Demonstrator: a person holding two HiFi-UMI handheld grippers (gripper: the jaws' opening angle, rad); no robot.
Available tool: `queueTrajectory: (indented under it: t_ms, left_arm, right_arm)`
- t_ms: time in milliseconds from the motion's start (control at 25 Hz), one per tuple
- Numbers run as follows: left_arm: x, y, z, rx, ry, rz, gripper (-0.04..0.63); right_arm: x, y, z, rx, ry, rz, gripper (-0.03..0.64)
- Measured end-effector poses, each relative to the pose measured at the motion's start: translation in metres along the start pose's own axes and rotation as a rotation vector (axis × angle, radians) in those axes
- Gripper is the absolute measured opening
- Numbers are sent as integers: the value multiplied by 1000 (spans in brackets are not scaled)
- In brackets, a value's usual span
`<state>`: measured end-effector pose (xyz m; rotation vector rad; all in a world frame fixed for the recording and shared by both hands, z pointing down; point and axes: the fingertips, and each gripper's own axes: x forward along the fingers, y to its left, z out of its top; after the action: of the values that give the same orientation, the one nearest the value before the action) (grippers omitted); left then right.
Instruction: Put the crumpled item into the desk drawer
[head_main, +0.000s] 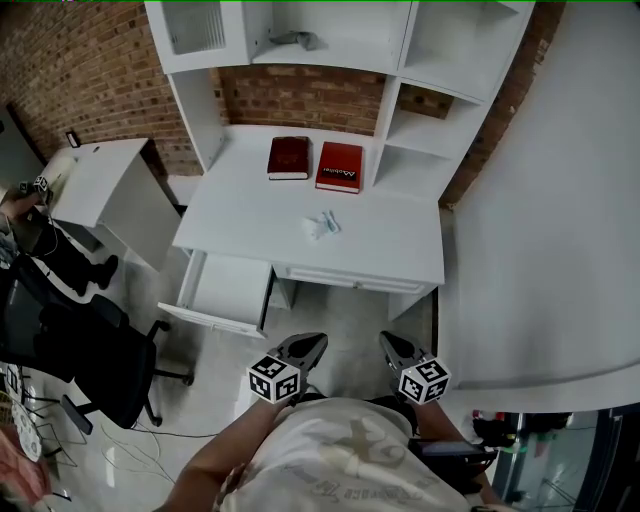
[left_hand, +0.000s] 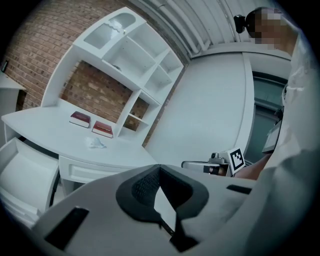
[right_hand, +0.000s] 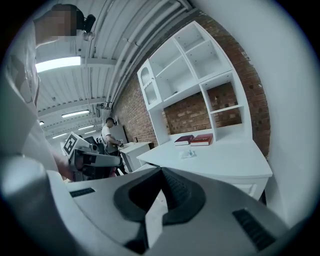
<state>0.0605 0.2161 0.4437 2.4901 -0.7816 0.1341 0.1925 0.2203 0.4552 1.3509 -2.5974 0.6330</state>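
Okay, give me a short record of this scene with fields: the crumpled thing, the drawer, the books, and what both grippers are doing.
crumpled item: lying on the desk, in front of the red books, untouched
desk drawer: the left one, pulled open
red books: two, side by side at the back of the desk
left gripper: jaws shut, nothing held, low by the person's body, short of the desk
right gripper: jaws shut, nothing held, beside the left one
task: item not yet picked up
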Motion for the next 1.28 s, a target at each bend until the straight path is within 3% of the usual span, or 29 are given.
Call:
queueTrajectory:
  t_ms: [240, 520, 880, 1280]
  left_arm:
    - [-3, 1, 5, -26, -39, -7, 20]
    - [-7, 0, 0, -70, -29, -24, 20]
    - [-30, 30, 5, -74, -41, 61, 20]
    - [-48, 60, 5, -89, -24, 147, 20]
  right_arm:
    - [5, 0, 1, 49, -7, -19, 21]
    - [11, 3, 1, 125, -43, -5, 23]
    - [35, 19, 2, 119, -22, 53, 22]
    - [53, 14, -8, 163, 14, 36, 23]
